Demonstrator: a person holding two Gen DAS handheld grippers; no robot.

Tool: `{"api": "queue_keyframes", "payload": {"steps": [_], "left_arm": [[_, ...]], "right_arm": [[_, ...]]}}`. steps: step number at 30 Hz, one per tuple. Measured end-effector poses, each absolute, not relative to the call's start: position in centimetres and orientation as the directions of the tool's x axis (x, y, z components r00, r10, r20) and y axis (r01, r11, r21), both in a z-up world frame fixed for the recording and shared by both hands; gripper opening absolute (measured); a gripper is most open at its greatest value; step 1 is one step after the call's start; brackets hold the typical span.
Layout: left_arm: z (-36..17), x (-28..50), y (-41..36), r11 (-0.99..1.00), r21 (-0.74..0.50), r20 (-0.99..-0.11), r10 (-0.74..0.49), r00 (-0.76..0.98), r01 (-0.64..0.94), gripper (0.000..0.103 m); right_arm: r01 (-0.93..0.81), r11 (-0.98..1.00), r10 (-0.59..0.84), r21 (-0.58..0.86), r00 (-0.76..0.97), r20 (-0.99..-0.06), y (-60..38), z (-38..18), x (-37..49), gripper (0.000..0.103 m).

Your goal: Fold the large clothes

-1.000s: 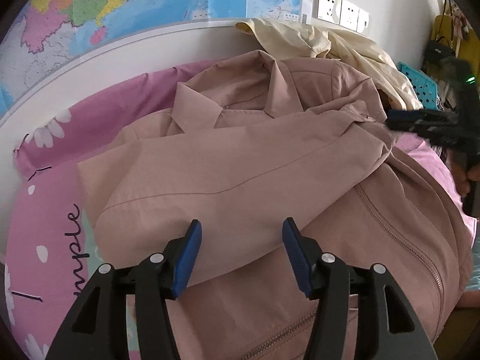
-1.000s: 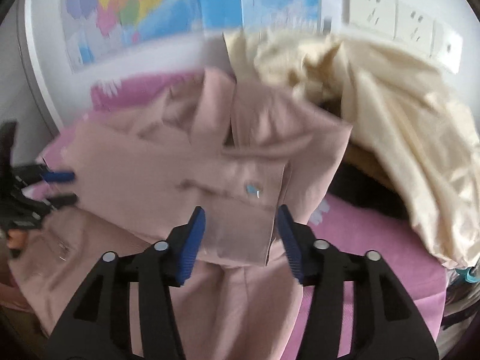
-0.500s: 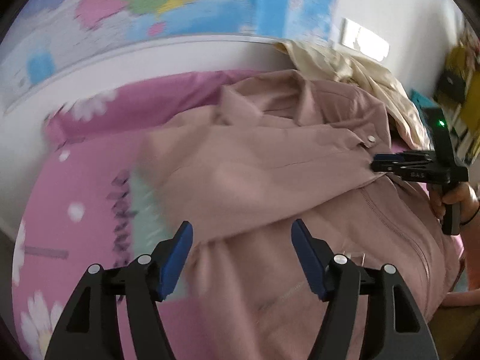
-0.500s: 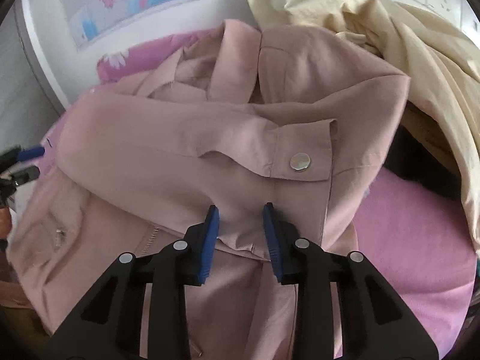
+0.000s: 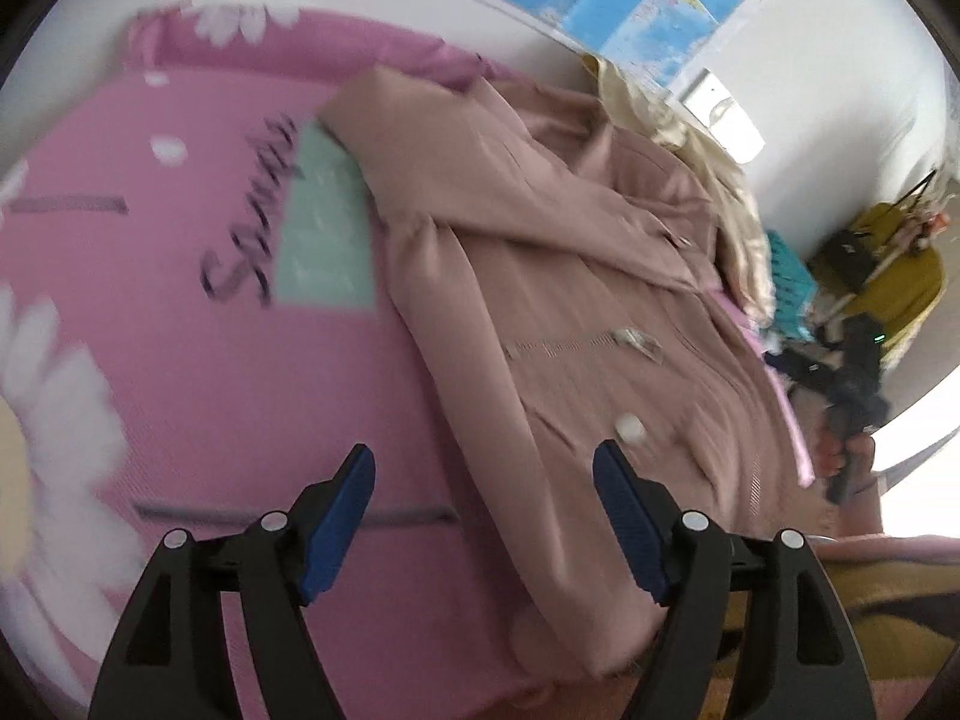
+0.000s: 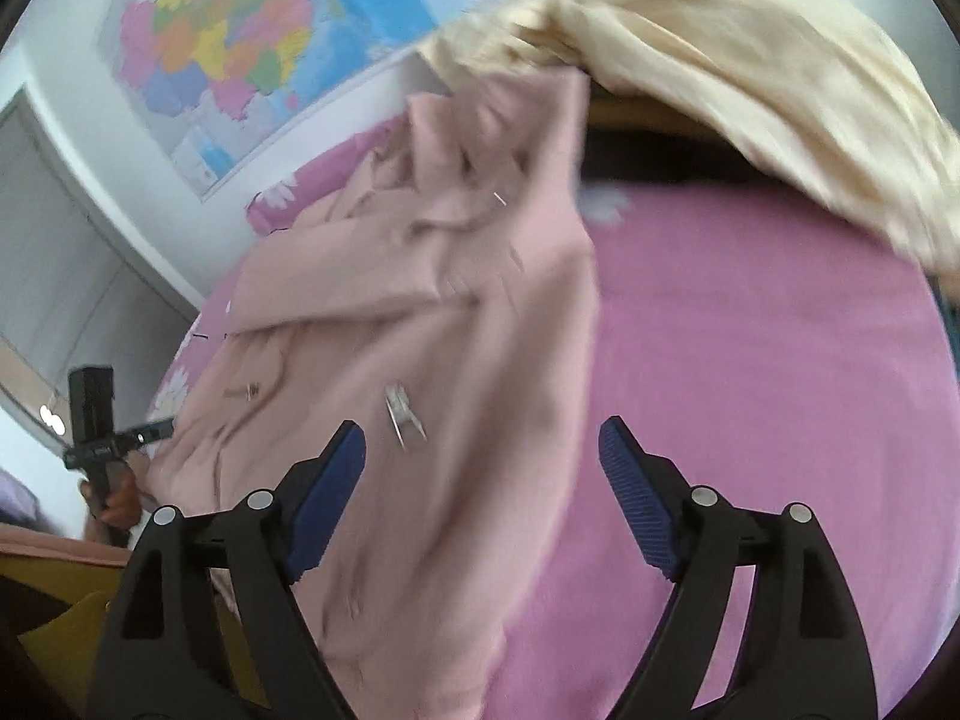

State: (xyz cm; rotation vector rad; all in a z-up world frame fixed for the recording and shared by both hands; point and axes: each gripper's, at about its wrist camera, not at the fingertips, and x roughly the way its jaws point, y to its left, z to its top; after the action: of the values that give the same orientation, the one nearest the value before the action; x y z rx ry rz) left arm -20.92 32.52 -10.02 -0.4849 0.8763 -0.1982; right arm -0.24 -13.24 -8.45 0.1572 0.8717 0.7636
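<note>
On the pink daisy-print bedspread (image 5: 198, 372) the dusty-pink jacket (image 5: 576, 312) lay spread out, sleeves folded across its front, with a cream garment (image 6: 750, 66) heaped beyond it under a wall map (image 6: 240, 42). Both tools hung above the near hem with jaws spreading: the left gripper (image 5: 483, 507) stood wide over the jacket's left edge, pinching nothing, and the right gripper (image 6: 480, 480) stood wide over its right edge, pads clear of the cloth.

Blurred script "S…" (rest unreadable) on the pink bedsheet (image 5: 180, 360).
</note>
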Motion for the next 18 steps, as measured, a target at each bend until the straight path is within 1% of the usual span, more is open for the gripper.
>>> {"api": "queue_keyframes", "payload": {"steps": [1, 3, 5, 6, 7, 9, 11, 12, 13, 14, 15, 16, 17, 18], "left_arm": [[-10.4, -21.2, 32.2, 0.862, -0.507, -0.683, -0.388, 0.619, -0.019, 0.075], [-10.4, -22.0, 31.6, 0.854, -0.52, -0.665, -0.409, 0.624, 0.005, 0.082], [-10.5, -22.3, 30.8, 0.817, -0.574, -0.632, -0.484, 0.605, 0.054, 0.085], [-10.6, -22.3, 30.2, 0.81, -0.583, -0.63, -0.499, 0.595, 0.062, 0.087], [-10.5, -22.5, 29.5, 0.815, -0.574, -0.632, -0.5, 0.592, 0.076, 0.088], [-10.6, -22.6, 28.5, 0.82, -0.563, -0.631, -0.506, 0.588, 0.103, 0.095], [-10.7, -22.6, 27.2, 0.811, -0.569, -0.618, -0.531, 0.581, 0.136, 0.097], [-10.7, -22.6, 27.0, 0.817, -0.559, -0.621, -0.523, 0.584, 0.138, 0.097], [-10.7, -22.5, 26.5, 0.824, -0.548, -0.622, -0.518, 0.587, 0.146, 0.097], [-10.7, -22.2, 25.9, 0.826, -0.542, -0.622, -0.517, 0.588, 0.154, 0.097], [-10.7, -22.1, 25.5, 0.839, -0.525, -0.627, -0.497, 0.6, 0.145, 0.088], [-10.8, -21.7, 24.9, 0.852, -0.504, -0.64, -0.477, 0.602, 0.139, 0.074], [-11.0, -21.1, 24.6, 0.863, -0.49, -0.663, -0.459, 0.592, 0.12, 0.046], [-11.1, -20.8, 24.6, 0.867, -0.488, -0.676, -0.45, 0.584, 0.103, 0.027]], "right_arm": [[-0.531, 0.723, 0.672, 0.443, 0.39, -0.629, -13.6, -8.9, -0.7, 0.081], [-0.517, 0.694, 0.705, 0.501, 0.35, -0.617, -14.7, -10.3, -1.9, 0.082], [-0.517, 0.668, 0.731, 0.535, 0.321, -0.602, -14.9, -11.0, -2.8, 0.084], [-0.518, 0.663, 0.734, 0.54, 0.311, -0.603, -15.0, -11.4, -3.3, 0.084], [-0.522, 0.653, 0.743, 0.548, 0.301, -0.598, -14.9, -11.7, -3.6, 0.085], [-0.537, 0.626, 0.765, 0.565, 0.285, -0.578, -14.8, -12.0, -4.2, 0.085], [-0.57, 0.597, 0.784, 0.564, 0.268, -0.559, -14.4, -12.0, -5.0, 0.085], [-0.586, 0.581, 0.794, 0.565, 0.255, -0.552, -13.9, -12.1, -5.4, 0.085], [-0.603, 0.58, 0.791, 0.548, 0.257, -0.555, -13.5, -12.1, -5.7, 0.084], [-0.62, 0.581, 0.787, 0.528, 0.261, -0.559, -13.0, -12.0, -5.9, 0.073], [-0.63, 0.576, 0.787, 0.521, 0.253, -0.563, -12.5, -12.0, -5.9, 0.062], [-0.628, 0.563, 0.791, 0.538, 0.222, -0.57, -11.7, -12.3, -5.8, 0.039], [-0.615, 0.558, 0.794, 0.556, 0.202, -0.573, -10.8, -12.6, -5.2, 0.022], [-0.615, 0.558, 0.794, 0.556, 0.202, -0.573, -10.8, -12.6, -5.2, 0.017]]}}
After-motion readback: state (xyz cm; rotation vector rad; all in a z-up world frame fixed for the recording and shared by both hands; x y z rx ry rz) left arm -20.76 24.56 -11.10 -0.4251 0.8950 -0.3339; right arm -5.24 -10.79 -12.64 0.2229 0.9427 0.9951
